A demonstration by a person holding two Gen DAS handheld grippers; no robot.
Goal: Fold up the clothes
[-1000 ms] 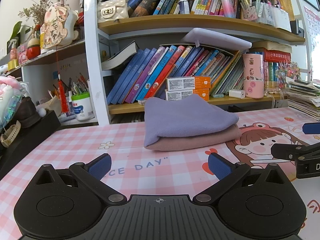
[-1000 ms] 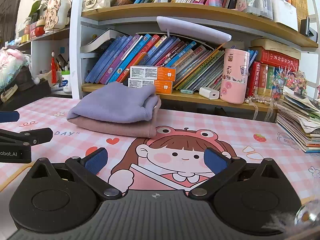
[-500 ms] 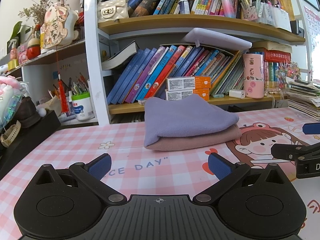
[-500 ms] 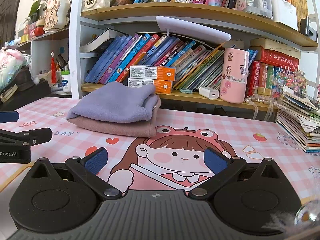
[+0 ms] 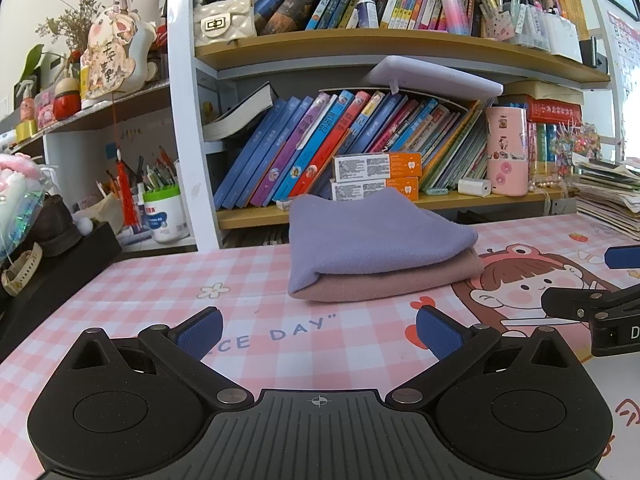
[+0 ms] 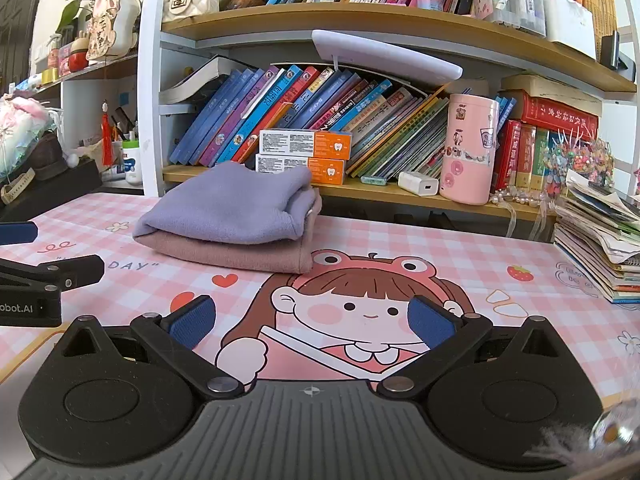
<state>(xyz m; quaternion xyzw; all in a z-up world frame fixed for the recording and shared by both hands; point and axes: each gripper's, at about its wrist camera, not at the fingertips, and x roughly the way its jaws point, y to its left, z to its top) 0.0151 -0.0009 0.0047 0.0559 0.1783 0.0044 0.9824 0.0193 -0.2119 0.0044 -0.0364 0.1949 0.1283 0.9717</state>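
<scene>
Clothes: lilac garment (image 5: 376, 232) folded atop pink one (image 5: 400, 280) on checked mat (image 5: 160, 280), near shelf. Left gripper (image 5: 318, 334) and right gripper (image 6: 310, 320) spread wide, empty. Stack seems finished; we'd square edges gently.

We're at a home study desk, likely a child's room. Evidence: pink checked desk mat (image 6: 440, 248) with a cartoon girl print covers the surface; bookshelf (image 5: 360, 44) along the far edge is crammed with leaning picture books (image 5: 304, 152), pens and bottles. Cream quilted handbag (image 5: 224, 20) sits on the upper shelf's left end, pencil pots (image 5: 160, 208) at the far left corner, a stack of magazines (image 6: 600, 240) at the right edge. Domestic clutter, no lab or shop fittings.
</scene>
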